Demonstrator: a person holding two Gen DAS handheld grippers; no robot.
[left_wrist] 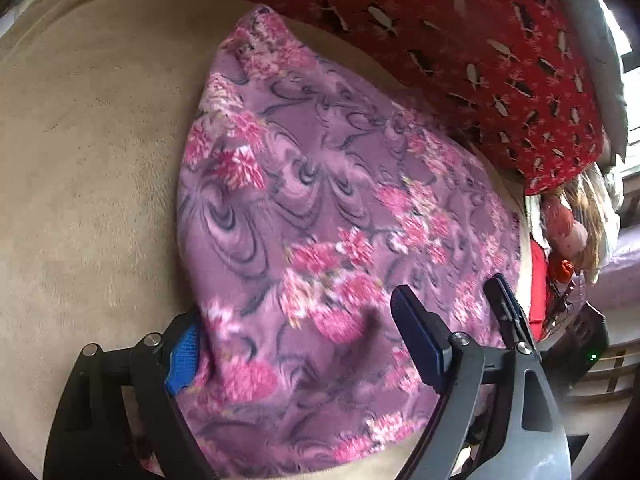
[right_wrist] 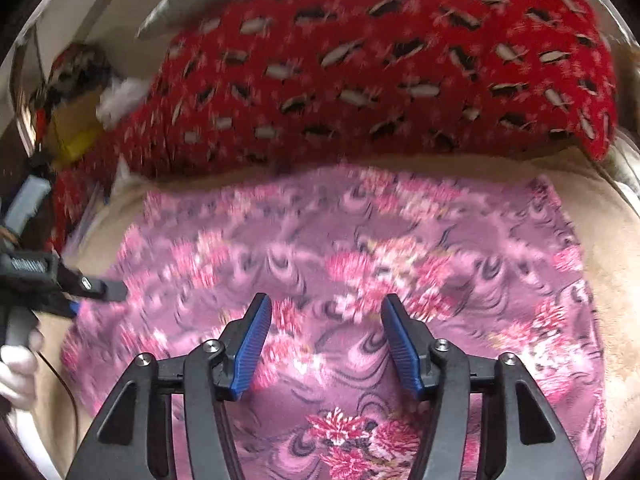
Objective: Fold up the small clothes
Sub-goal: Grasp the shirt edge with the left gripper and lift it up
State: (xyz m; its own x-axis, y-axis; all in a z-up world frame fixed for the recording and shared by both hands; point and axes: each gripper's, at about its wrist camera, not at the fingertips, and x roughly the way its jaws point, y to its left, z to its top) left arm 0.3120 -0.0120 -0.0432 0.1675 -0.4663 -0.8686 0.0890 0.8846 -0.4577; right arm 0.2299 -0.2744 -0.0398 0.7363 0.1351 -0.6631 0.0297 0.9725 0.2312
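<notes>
A purple fleece garment with pink flowers (left_wrist: pixel 320 216) lies spread on a beige plush surface (left_wrist: pixel 88 168). My left gripper (left_wrist: pixel 296 332) is open, its jaws wide apart over the garment's near edge, with cloth lying between them. In the right wrist view the same garment (right_wrist: pixel 360 248) fills the middle. My right gripper (right_wrist: pixel 326 340) is open just above it, with nothing between its pads. The right gripper also shows in the left wrist view (left_wrist: pixel 508 308), and the left gripper shows at the left edge of the right wrist view (right_wrist: pixel 92 288).
A red patterned blanket (right_wrist: pixel 380 72) is heaped along the far side of the beige surface (right_wrist: pixel 608 280). Clutter and a yellow item (right_wrist: pixel 76 128) sit at the far left. A gloved hand (right_wrist: pixel 16 368) holds the left gripper's handle.
</notes>
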